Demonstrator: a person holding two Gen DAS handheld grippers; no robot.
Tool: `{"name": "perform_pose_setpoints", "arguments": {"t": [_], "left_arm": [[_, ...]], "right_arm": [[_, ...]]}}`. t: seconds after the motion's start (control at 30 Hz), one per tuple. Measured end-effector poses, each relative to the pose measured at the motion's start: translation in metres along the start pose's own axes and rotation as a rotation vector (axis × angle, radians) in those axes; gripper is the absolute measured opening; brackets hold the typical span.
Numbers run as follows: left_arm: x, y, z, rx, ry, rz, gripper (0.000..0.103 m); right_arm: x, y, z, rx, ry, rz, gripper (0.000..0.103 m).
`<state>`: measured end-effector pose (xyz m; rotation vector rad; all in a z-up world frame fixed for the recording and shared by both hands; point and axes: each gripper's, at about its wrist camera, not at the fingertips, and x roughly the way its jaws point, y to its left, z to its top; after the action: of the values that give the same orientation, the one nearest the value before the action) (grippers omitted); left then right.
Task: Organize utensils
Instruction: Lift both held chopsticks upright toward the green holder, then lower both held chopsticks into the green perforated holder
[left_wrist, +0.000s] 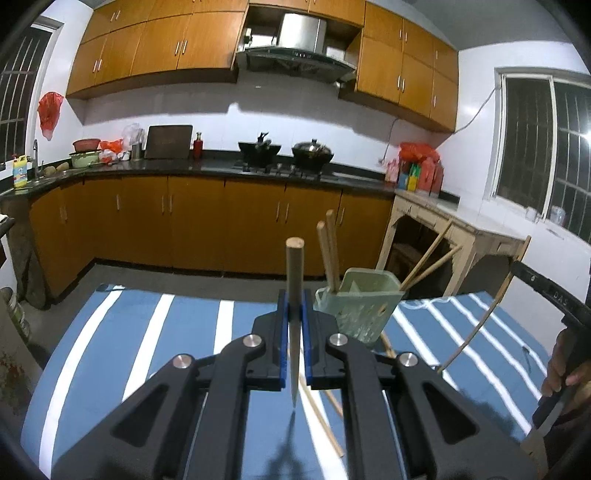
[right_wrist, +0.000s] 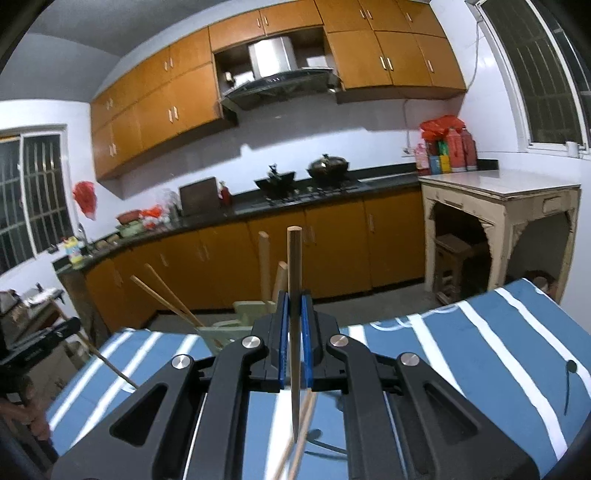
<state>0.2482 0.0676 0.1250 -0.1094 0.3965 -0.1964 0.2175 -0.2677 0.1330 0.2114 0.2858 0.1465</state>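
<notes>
While both tongs sit closed, each clamps one wooden chopstick upright between its blue pads. The left tongs (left_wrist: 294, 306) grip a chopstick (left_wrist: 294, 269) whose blunt end stands above the pads and whose thin tip points down toward the striped blue cloth (left_wrist: 147, 332) on the counter. Just to their right stands a pale green utensil holder (left_wrist: 360, 306) with several chopsticks leaning in its compartments, and loose chopsticks (left_wrist: 321, 417) lie on the cloth below. The right tongs (right_wrist: 294, 306) pinch their own chopstick (right_wrist: 294, 258) the same way, with the holder (right_wrist: 236, 321) just behind and left of them, partly hidden, and two more sticks (right_wrist: 301, 432) crossing underneath.
</notes>
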Motion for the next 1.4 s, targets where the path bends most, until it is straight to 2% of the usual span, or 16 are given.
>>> {"name": "perform_pose_setpoints", "arguments": {"t": [0.2, 0.33, 0.5, 0.63, 0.73, 0.97, 1.4], "left_arm": [[-0.004, -0.013, 0.022, -0.021, -0.062, -0.045, 0.008], [-0.014, -0.025, 0.044, -0.042, -0.155, -0.087, 0.008], [-0.015, -0.035, 0.079, -0.111, -0.285, -0.101, 0.008], [0.001, -0.041, 0.094, -0.141, -0.354, -0.058, 0.008], [0.026, -0.041, 0.097, -0.158, -0.340, -0.041, 0.008], [0.074, -0.033, 0.080, -0.185, -0.241, -0.026, 0.008], [0.101, -0.020, 0.064, -0.207, -0.167, -0.038, 0.008]], "right_arm": [[0.003, 0.016, 0.020, 0.020, -0.042, 0.084, 0.008], [-0.003, 0.032, 0.045, 0.029, -0.145, 0.131, 0.008], [0.001, 0.046, 0.073, 0.018, -0.280, 0.114, 0.008], [0.016, 0.053, 0.080, -0.017, -0.353, 0.064, 0.008], [0.042, 0.052, 0.075, -0.042, -0.344, 0.025, 0.008], [0.090, 0.048, 0.047, -0.049, -0.215, 0.001, 0.008], [0.107, 0.041, 0.033, 0.002, -0.127, 0.023, 0.008]]}}
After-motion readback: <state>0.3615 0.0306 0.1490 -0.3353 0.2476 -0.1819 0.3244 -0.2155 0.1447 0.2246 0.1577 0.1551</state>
